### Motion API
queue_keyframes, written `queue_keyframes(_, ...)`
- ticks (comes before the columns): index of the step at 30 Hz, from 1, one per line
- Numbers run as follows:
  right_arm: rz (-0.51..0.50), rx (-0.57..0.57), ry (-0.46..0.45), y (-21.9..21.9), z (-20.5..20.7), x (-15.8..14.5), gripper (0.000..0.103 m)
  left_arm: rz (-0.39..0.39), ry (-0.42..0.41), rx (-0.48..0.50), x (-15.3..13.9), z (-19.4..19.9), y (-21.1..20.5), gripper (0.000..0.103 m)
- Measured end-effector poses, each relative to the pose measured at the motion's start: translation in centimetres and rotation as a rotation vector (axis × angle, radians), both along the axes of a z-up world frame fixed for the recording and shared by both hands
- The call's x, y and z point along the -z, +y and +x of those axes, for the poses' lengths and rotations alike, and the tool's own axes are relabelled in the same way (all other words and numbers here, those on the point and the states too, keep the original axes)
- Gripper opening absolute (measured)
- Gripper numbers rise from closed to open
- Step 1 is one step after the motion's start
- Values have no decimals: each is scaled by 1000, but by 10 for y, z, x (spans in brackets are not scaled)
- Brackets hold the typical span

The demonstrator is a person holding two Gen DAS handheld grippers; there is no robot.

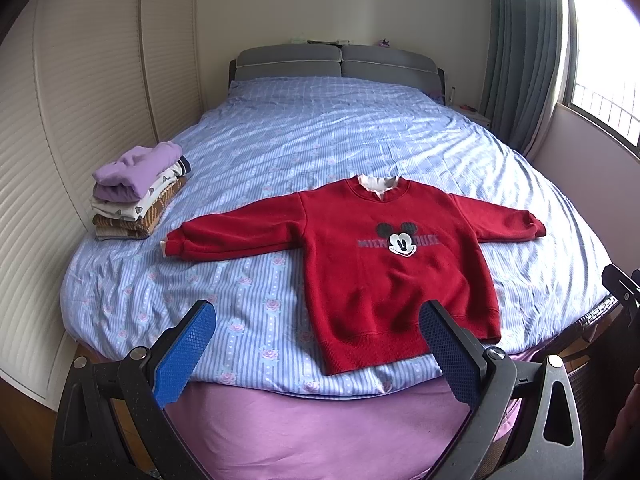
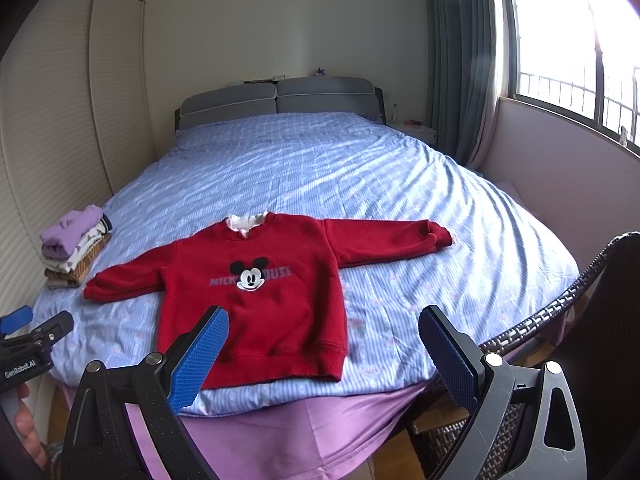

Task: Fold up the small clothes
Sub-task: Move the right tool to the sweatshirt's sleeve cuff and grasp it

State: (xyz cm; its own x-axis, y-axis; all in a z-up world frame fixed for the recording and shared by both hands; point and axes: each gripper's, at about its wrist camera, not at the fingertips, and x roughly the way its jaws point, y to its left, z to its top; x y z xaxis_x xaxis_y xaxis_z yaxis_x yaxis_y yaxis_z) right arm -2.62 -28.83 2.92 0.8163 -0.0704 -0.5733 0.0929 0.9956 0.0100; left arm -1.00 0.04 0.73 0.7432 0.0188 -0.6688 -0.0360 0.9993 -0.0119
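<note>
Red sweatshirt (image 1: 384, 264) flat on bed (image 1: 304, 136), front up, both sleeves spread, hem twd foot edge. No fold made yet. Folded stack (image 1: 138, 192) left of sweatshirt, well apart — earlier items look done. Left gripper (image 1: 318, 356) & right gripper (image 2: 322, 356): fingers wide apart, empty, hovering short of hem. Est: sleeves, then body fold, left to do.
</note>
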Motion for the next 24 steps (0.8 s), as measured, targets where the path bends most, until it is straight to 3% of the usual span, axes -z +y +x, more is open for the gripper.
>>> queue_keyframes(14,20,13,3,-6,13,1,97,1,4,18,-1,22,-11,103)
queue_keyframes(24,27,49,-12,-31,50,3,97,12,-10,52,-1,68,-39,103)
